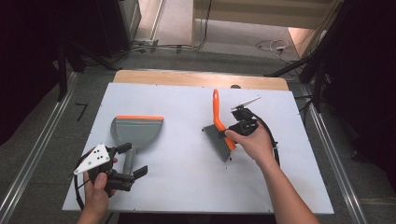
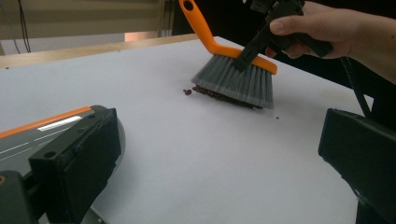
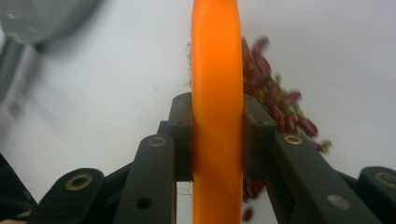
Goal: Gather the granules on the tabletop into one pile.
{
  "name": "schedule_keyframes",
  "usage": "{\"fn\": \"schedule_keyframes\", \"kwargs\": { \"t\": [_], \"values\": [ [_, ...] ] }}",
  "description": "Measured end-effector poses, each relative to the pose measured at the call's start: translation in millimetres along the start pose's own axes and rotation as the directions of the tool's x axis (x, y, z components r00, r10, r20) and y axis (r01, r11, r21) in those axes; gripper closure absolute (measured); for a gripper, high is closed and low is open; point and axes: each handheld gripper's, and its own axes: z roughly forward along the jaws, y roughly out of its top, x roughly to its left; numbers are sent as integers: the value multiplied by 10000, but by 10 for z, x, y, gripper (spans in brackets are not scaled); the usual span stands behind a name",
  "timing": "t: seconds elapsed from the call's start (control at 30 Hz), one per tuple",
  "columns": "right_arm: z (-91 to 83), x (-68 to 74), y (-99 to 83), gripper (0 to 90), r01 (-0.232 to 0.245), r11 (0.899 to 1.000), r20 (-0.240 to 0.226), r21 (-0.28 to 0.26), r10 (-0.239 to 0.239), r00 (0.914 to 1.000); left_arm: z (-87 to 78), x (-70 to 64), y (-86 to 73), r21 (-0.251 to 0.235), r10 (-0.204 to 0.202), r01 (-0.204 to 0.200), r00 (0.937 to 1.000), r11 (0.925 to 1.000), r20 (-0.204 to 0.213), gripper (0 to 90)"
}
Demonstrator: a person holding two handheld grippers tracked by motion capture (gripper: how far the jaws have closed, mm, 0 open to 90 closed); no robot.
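Clamping brush (image 1: pixel 219 133) over beans (image 2: pixel 219 94), right gripper (image 1: pixel 232 132), left gripper (image 1: pixel 131 160) agape astride dustpan (image 1: pixel 136 131) handle

Left gripper (image 1: pixel 132 159) sits near the table's front-left corner, jaws spread wide; right gripper (image 1: pixel 232 133), right of centre, is clamped tight.

- The brush (image 1: pixel 219 128) is made of smooth, glossy orange plastic in its back and handle, with fine, matt grey bristles.
- The dustpan (image 1: pixel 135 131) is formed of matt grey plastic, edged by an orange lip.
- The table (image 1: pixel 187 186) is covered by a smooth, matt white sheet; bare wood is seen along its far edge.
- The right gripper (image 3: pixel 217 140) is built of matt black plastic, its links fixed with dull brass-coloured rivets.
- The beans (image 3: pixel 275 105) are glossy and dark red.
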Motion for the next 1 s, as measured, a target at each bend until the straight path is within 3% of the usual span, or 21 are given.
{"fn": "schedule_keyframes", "kwargs": {
  "t": [0.1,0.3,0.4,0.57,0.73,1.0],
  "values": [
    [49,90,120,686,-197,9993,-52,-309,196,9998,-1,-8,6,4,41,-41,10000,10000,0,3],
    [349,176,266,688,-900,9959,-453,-59,897,9949,-29,11,0,-21,13,-13,10000,10000,-25,3],
    [445,159,278,687,-1046,9945,-71,18,1046,9945,-41,20,-3,-72,-12,11,10000,10000,-15,3],
    [401,3,226,686,-1580,9874,72,25,1580,9874,-41,22,-1,-76,-14,13,10000,10000,-36,3],
    [291,-106,103,685,-1683,9856,331,-184,1689,9851,-24,3,4,-14,28,-28,10000,10000,-19,3],
    [172,-243,-69,684,-2043,9785,345,-286,2052,9781,-13,-9,7,0,68,-68,10000,10000,-3,3]
  ]
}}
